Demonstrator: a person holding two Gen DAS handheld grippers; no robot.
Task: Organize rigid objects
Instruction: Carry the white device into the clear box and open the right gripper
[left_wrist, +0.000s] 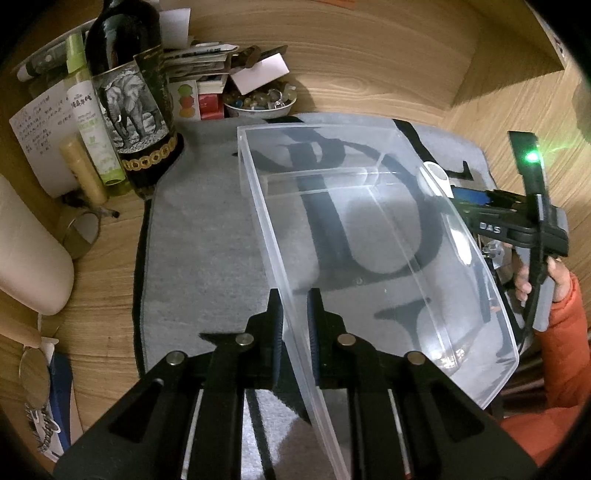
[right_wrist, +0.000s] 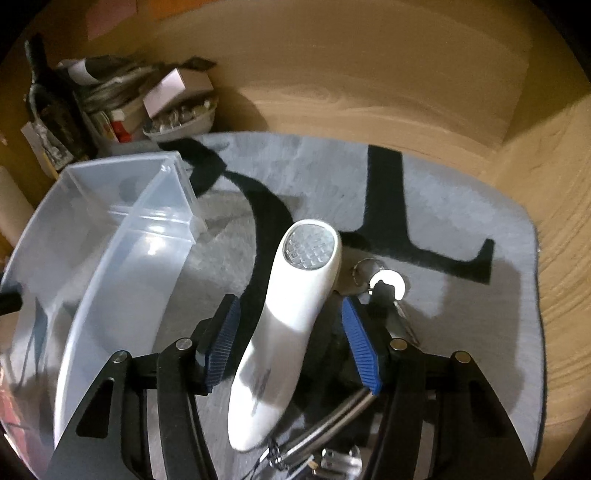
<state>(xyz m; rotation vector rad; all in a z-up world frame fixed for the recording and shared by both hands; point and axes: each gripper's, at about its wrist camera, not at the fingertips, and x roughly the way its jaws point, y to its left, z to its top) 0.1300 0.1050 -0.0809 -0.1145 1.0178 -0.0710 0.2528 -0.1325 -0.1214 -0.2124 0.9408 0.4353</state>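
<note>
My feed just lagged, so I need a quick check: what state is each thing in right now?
Clear bin: empty, tilted, one wall pinched.
Left tool: shut on the bin wall.
Right tool: open, straddling the flashlight.
White flashlight: off, lying on the mat, ungripped.
Keys: lying on the grey mat.
Dark bottle: upright.

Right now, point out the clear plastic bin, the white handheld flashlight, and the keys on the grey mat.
clear plastic bin (left_wrist: 369, 229), left wrist view, its floor.
white handheld flashlight (right_wrist: 295, 306), right wrist view, mid body.
keys (right_wrist: 384, 286), right wrist view, black key head.
</note>
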